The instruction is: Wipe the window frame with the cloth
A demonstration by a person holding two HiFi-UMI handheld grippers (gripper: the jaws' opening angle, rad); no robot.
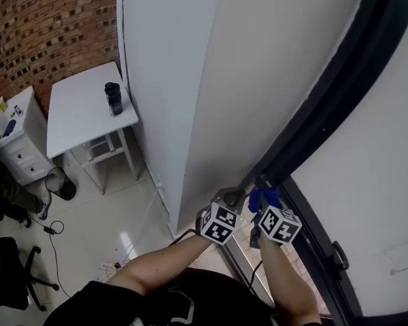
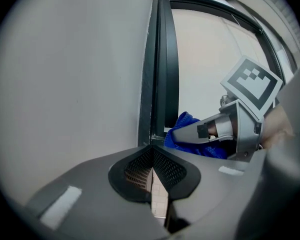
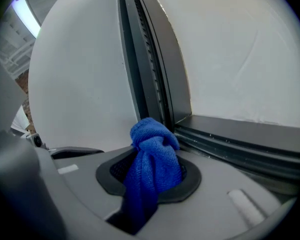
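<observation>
Cloth point(image 3: 152, 159) is being clamped by right gripper point(image 2: 184, 134), long axis along jaws, bunched tip pointing at frame point(image 3: 155, 69) corner. Left gripper point(image 2: 151, 171) is being held closed, empty, beside frame.

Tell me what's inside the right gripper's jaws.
A bunched blue cloth, clamped by the right gripper, its top close to the dark window frame. Where the pads pinch it is covered by its own folds.
</observation>
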